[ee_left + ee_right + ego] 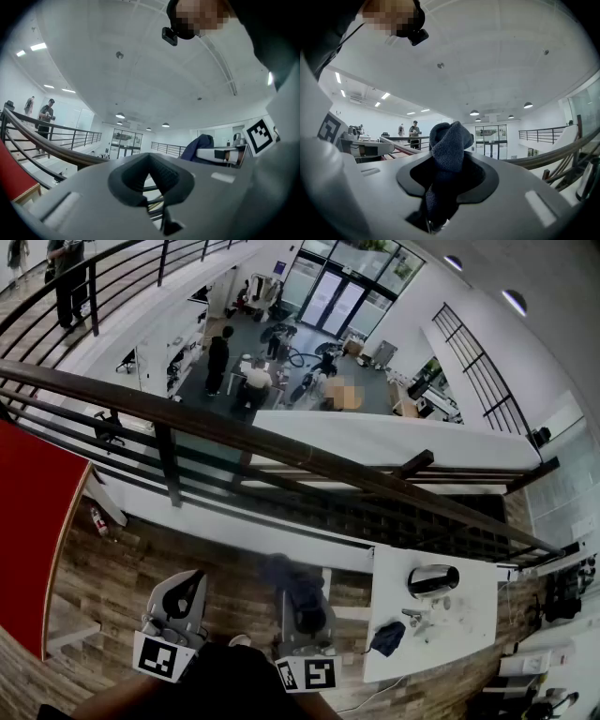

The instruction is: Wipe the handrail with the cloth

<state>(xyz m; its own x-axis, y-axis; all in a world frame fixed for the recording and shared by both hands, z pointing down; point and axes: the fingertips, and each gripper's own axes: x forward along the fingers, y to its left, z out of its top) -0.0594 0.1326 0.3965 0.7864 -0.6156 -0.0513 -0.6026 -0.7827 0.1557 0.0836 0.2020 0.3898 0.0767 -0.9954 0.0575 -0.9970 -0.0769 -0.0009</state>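
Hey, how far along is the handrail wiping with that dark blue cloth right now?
Done: the dark blue knitted cloth is clamped in the right gripper. In hand: both grippers hang low, short of the dark brown wooden handrail, and the cloth touches no rail. The left gripper is empty, its jaw tips together. Left: apparently the whole wipe, since no contact shows.

i can read no words, numbers or brand names anywhere. the only print is the black-and-white square marker (157, 657) on my left gripper (190, 585) and the two square markers (307, 674) on my right gripper (300, 589): bare patterns, no letters.
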